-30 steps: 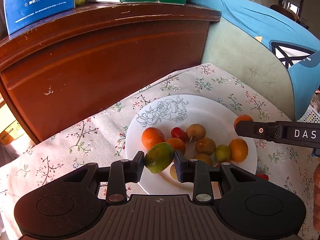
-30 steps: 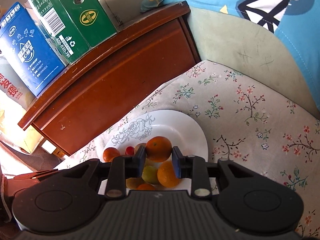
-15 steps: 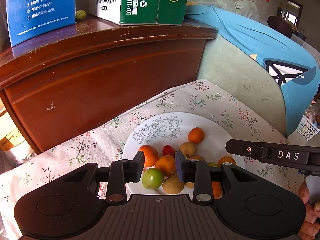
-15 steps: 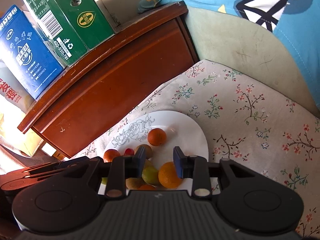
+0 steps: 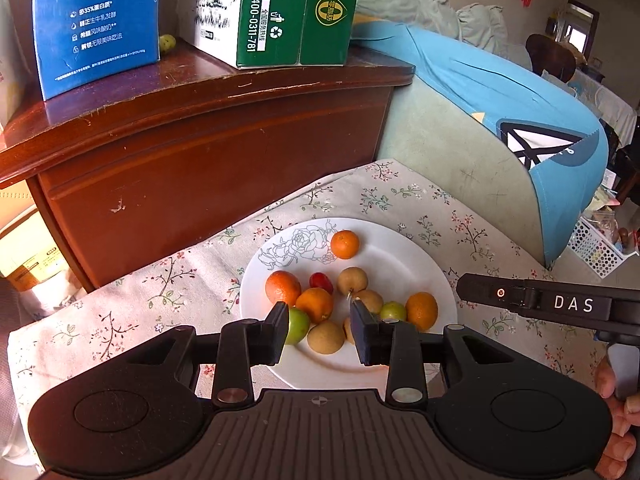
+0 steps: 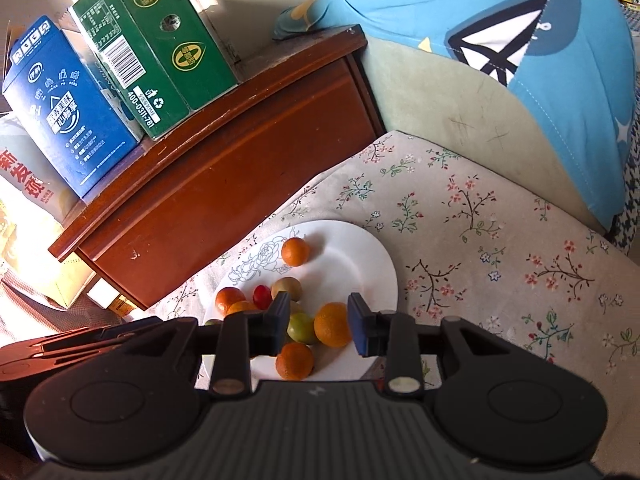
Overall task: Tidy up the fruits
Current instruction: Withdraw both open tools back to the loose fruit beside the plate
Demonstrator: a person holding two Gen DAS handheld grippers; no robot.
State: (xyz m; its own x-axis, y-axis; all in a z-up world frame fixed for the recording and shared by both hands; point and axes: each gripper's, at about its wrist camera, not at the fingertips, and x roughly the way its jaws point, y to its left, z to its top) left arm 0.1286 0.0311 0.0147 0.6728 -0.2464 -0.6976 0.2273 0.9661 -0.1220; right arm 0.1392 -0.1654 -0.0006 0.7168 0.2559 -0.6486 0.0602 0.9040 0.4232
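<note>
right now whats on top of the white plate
On the round white plate: orange tangerines, brownish round fruits, green fruits and a small red fruit. The near rim is hidden.

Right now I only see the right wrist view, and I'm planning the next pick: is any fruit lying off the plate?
Observer: Yes. A small green fruit sits on the wooden cabinet, between the blue box and the green box.
Operator: Are the left tongs free to fetch it?
Observer: They look free. The left tongs are open and empty above the plate.
</note>
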